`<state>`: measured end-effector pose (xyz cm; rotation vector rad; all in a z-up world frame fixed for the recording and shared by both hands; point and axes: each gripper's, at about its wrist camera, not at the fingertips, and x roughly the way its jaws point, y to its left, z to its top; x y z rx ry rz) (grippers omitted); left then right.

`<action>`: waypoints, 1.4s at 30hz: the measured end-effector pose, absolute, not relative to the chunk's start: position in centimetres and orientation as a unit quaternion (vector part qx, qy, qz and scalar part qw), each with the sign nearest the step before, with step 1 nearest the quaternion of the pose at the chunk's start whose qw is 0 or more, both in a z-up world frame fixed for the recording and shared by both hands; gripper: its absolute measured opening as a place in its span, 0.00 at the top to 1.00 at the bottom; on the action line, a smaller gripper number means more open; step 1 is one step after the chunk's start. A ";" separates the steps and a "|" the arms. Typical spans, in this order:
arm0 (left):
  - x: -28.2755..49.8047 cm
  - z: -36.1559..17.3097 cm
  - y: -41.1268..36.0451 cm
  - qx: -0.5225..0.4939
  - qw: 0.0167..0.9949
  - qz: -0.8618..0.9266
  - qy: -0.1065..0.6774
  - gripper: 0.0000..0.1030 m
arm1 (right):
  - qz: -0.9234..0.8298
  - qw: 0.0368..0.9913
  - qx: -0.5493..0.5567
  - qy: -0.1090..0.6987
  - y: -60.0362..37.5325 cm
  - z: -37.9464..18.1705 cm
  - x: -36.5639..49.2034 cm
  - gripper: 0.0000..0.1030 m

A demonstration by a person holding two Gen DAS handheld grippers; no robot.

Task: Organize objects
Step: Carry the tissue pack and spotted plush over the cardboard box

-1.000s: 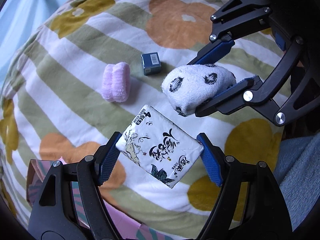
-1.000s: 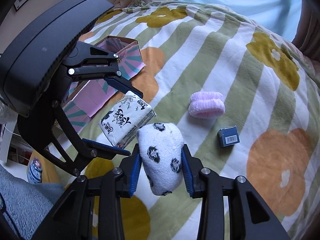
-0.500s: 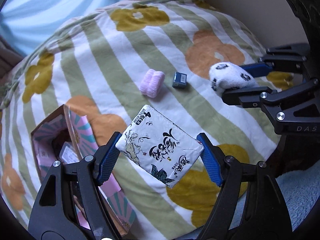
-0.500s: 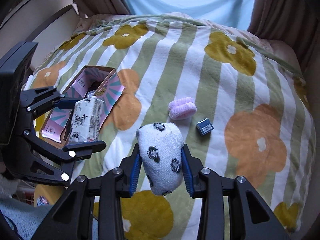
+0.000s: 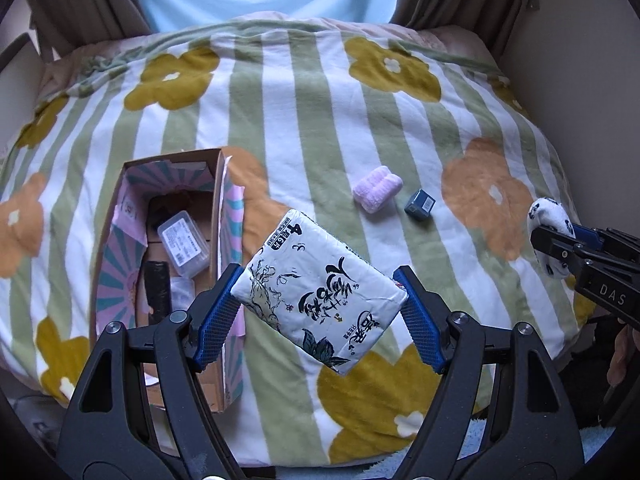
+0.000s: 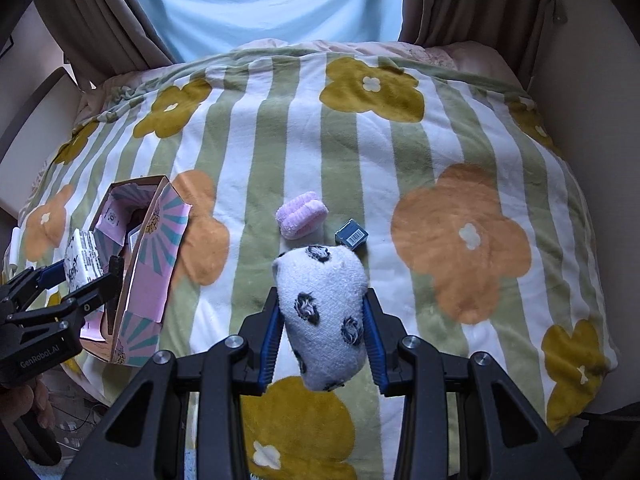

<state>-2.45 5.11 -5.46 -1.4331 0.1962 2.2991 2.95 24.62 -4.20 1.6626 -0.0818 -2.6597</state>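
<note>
Two items are airborne. Far left lies your open pink-striped cardboard box [image 5: 120, 240], presumably the destination. Your left gripper [image 5: 316, 312] clamps the white printed tissue pack [image 5: 320, 292] beside it; your right gripper [image 6: 322, 340] squeezes the white black-spotted plush sock [image 6: 324, 312], mid-blanket.

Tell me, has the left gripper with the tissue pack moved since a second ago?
Yes. In the right wrist view, the left gripper and its tissue pack have drawn away from the spotted sock, leftward to the open box.
</note>
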 end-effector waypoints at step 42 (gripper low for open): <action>-3.3 -11.4 -15.4 -0.576 0.024 0.813 -0.083 0.28 | -0.793 0.251 0.538 0.136 -5.0 -8.7 -9.7 0.66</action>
